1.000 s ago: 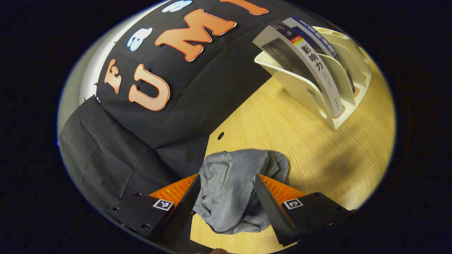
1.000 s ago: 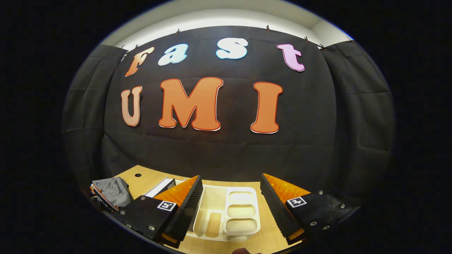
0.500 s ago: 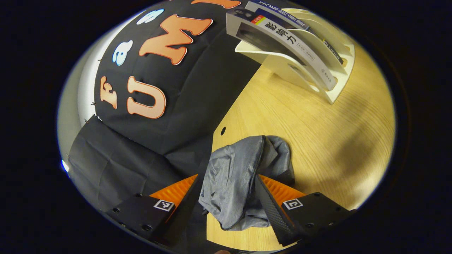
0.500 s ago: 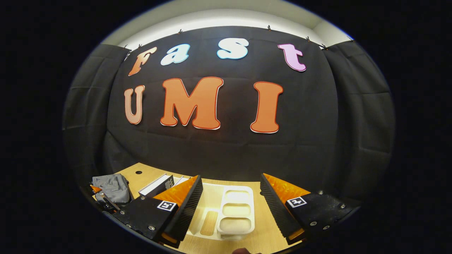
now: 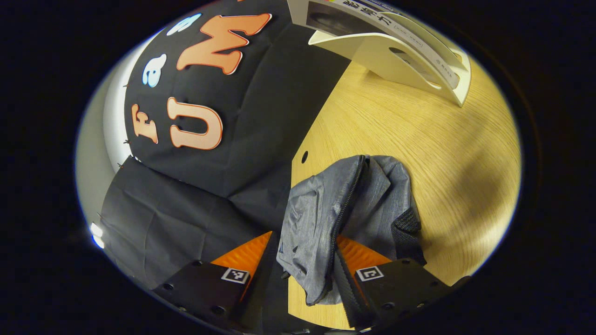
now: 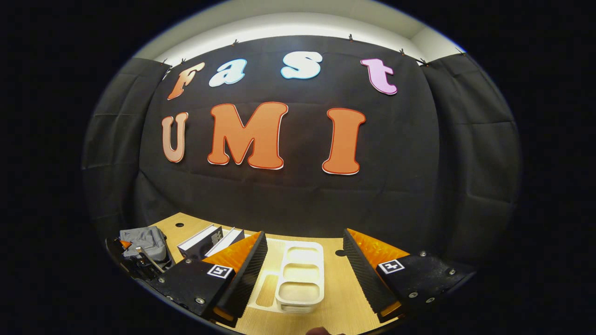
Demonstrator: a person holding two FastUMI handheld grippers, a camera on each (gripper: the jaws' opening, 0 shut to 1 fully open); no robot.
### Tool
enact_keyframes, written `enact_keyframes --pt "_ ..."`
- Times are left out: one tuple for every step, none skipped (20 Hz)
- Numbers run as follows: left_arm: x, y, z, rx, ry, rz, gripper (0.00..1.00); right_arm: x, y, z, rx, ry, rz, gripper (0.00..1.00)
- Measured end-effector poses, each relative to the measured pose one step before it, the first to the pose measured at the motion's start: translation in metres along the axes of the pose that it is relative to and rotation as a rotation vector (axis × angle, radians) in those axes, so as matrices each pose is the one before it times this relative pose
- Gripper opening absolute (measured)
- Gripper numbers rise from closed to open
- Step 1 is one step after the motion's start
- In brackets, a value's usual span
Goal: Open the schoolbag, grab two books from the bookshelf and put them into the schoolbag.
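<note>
The grey schoolbag (image 5: 344, 218) lies crumpled at the near left edge of the worktop (image 5: 433, 139), its zip looking closed along the visible stretch, so opening it seems unfinished. The left gripper (image 5: 307, 260) has bag fabric between its partly open fingers; whether both press on it I cannot tell. Both books (image 5: 386, 23) stand in the white bookshelf (image 5: 400, 60) at the far side, neither taken. The right gripper (image 6: 302, 260) hangs wide open and empty above the bookshelf.
</note>
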State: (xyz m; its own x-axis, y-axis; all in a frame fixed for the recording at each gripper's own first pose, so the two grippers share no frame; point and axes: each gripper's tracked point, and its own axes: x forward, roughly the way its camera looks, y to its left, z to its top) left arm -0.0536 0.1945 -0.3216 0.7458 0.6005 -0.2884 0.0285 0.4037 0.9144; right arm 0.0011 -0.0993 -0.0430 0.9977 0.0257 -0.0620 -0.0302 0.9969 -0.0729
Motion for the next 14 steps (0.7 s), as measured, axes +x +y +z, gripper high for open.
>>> enact_keyframes --pt "0.00199 -0.00099 0.00043 -0.01106 -0.00630 -0.01494 0.58 0.00042 -0.00195 -0.00044 -0.00007 0.00077 -0.00627 0.97" --pt "-0.00128 0.00061 -0.00042 -0.00932 0.00331 -0.01523 0.59 -0.00154 -0.00063 -0.00112 0.00144 0.00430 -0.00415 0.97" --pt "0.00035 0.00264 0.00083 -0.00728 -0.00432 -0.00366 0.47 -0.00098 -0.00110 -0.00116 0.00328 0.00353 -0.00385 0.97" --pt "0.00045 0.00416 0.00070 -0.00731 -0.00168 -0.00834 0.33 0.00074 -0.00079 0.00042 0.00154 -0.00023 -0.00425 0.97" --pt "0.00067 0.00499 0.00243 -0.00971 -0.00495 -0.00821 0.21 0.00122 0.00006 -0.00069 -0.00265 -0.00099 -0.00724 0.97" --pt "-0.00210 0.00534 0.00138 -0.01889 -0.01073 -0.01365 0.18 0.00010 0.00092 -0.00112 -0.00589 0.00181 -0.00731 0.97" --pt "0.00358 0.00436 0.00008 -0.02707 -0.00770 -0.02212 0.09 0.00053 0.00154 -0.00096 -0.00625 0.00354 -0.00947 0.97" --pt "-0.00020 0.00436 -0.00139 -0.03214 -0.00814 -0.02362 0.09 -0.00018 0.00280 0.00062 -0.00567 0.00605 -0.00984 0.98" --pt "0.00270 0.00486 0.00180 -0.03386 -0.00890 -0.03069 0.07 -0.00122 0.00307 -0.00173 -0.00423 0.01174 -0.01151 0.97" --pt "-0.00118 0.00597 0.00275 -0.03473 -0.02382 -0.03043 0.06 -0.00226 0.00517 0.00111 0.00005 0.00061 -0.01151 0.97" --pt "0.00124 0.00669 0.00429 -0.03094 -0.02476 -0.03118 0.06 -0.00326 0.00519 0.00323 0.00142 -0.00484 -0.01724 0.98" --pt "0.00034 0.00822 0.00382 -0.02096 -0.02888 -0.02536 0.06 -0.00148 0.00630 0.00105 0.00196 -0.00273 -0.01851 0.98" --pt "0.00064 0.01024 0.00377 -0.01837 -0.01970 -0.02429 0.07 -0.00130 0.00902 0.00067 0.00210 0.00613 -0.02050 0.98" --pt "0.00070 0.00879 0.00283 -0.02035 -0.02541 -0.02848 0.06 -0.00205 0.01001 0.00038 0.00390 0.01190 -0.01385 0.97"
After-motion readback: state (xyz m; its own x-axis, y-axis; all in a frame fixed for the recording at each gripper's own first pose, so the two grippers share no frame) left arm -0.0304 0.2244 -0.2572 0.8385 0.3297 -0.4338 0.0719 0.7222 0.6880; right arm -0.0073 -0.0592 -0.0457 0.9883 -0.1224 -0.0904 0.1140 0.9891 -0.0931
